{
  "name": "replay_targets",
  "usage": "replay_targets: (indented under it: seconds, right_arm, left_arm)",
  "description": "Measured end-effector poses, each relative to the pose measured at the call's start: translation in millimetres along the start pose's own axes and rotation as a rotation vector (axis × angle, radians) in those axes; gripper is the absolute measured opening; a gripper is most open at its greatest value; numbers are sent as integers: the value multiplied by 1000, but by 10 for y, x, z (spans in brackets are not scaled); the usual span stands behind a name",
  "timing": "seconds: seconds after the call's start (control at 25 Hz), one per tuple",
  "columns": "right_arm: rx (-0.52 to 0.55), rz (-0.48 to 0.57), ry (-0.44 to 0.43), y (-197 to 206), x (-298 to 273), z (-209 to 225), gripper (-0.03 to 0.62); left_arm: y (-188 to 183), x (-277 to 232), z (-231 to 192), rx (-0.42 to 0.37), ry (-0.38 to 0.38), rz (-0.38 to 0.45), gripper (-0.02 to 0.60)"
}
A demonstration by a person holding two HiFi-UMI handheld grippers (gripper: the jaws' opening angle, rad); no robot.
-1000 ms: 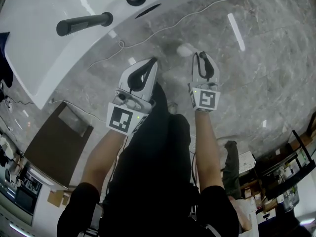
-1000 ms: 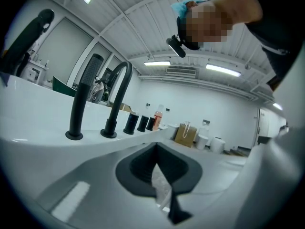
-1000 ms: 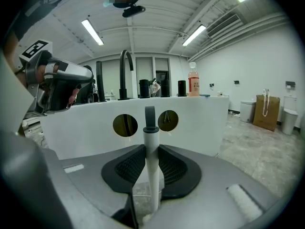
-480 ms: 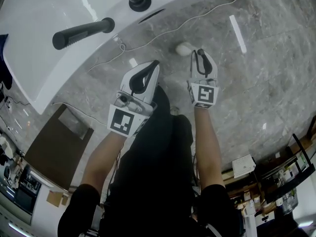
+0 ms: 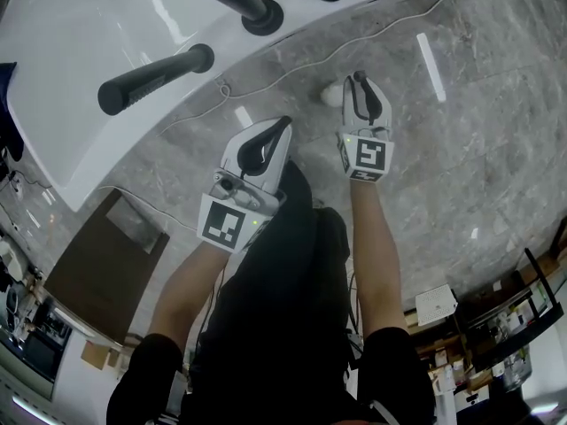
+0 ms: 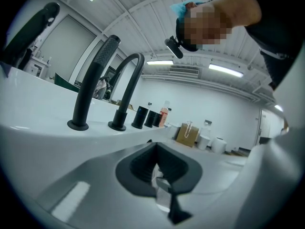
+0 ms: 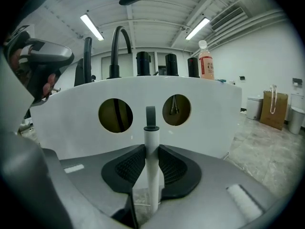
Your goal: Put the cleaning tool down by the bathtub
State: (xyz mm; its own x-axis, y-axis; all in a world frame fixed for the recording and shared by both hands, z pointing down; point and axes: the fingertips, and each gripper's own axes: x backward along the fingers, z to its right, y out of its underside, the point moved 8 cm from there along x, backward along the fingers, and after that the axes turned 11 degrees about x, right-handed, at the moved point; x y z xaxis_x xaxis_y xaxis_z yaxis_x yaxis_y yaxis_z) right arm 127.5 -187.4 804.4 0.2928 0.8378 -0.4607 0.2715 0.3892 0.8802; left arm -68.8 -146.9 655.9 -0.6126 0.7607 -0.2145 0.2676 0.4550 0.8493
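Right gripper point(image 7: 151, 171) clamps cleaning tool point(image 7: 151, 142) (bathtub point(image 7: 71, 128) just ahead).

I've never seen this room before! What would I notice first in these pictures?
A big white bathtub fills the head view's top left, with black taps on its rim. Right in front of its wall, the right tool grips an upright white handle with a grey loop on top.

The right gripper point(image 5: 359, 82) hides most of the cleaning tool point(image 5: 330, 93).
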Motion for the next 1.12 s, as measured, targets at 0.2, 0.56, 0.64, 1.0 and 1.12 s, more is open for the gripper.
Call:
replay_targets:
  seconds: [0.2,0.56,0.64,1.0,1.12]
  right_arm:
    - [6,-8,-1,-41,-234,-6,91]
    - [12,-5,-7,-88,-550,1,91]
    - [10,-4,-8,-86,-606,0,91]
    - [15,-11,-15,-52,-769,1,91]
    - [15,7,-18,-71,-832,-17,91]
  left_arm:
    - [-11,-30,-114,0,-5,-1,6]
    - [-37,-125,-249,-6,-4,5,6]
    - [-45,-147,-275,-10,-3,16,6]
    - [-31,-194,-350,-12,-3,31,6]
    - [-7,-192,-385,-8,-6,27,6]
